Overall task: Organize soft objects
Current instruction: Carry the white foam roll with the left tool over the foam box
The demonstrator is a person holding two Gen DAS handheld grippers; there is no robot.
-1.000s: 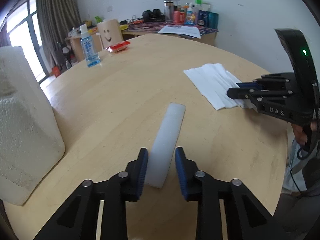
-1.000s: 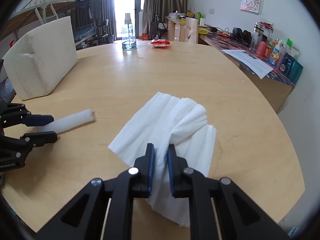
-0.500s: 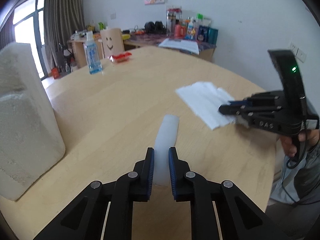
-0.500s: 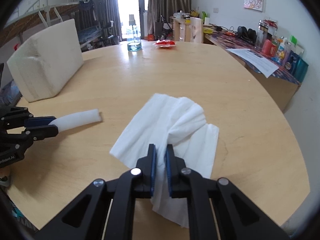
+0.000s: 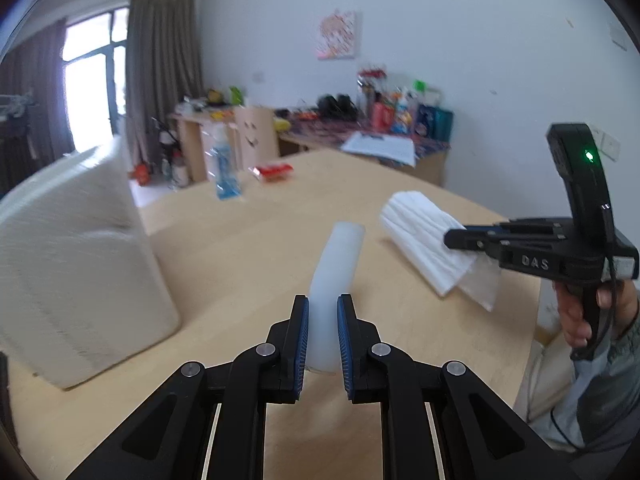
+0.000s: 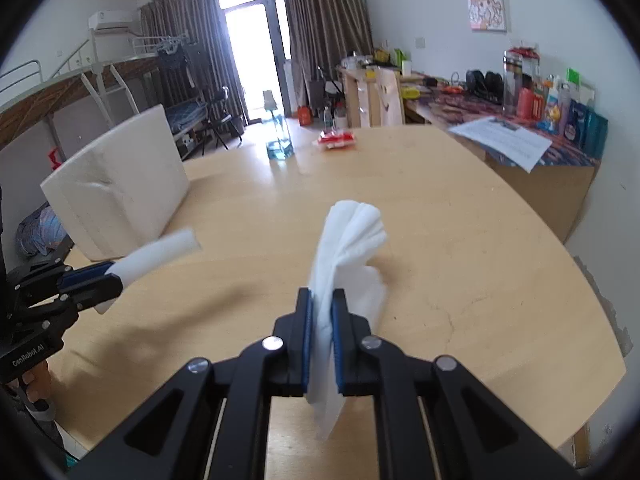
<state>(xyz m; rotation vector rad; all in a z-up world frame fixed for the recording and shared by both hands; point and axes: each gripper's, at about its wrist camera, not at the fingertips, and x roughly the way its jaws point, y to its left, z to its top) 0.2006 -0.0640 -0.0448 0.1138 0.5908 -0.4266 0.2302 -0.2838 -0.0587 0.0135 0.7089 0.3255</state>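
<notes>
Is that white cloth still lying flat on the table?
No, the right gripper is clamped on the white cloth and holds it bunched above the table.

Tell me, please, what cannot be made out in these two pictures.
- Foam strip, left wrist view: near end hidden between the left gripper pads.
- Tissue, right wrist view: its pinched part hidden by the right gripper.
- Bottle, left wrist view: label blurred.
- Paper sheet, right wrist view: print too small.

Foam block (image 6: 116, 196) on worktop (image 6: 440, 240) left; bottle (image 6: 278, 136) and packet (image 6: 336, 139) at far edge; desk (image 6: 520, 148) behind, right.
</notes>
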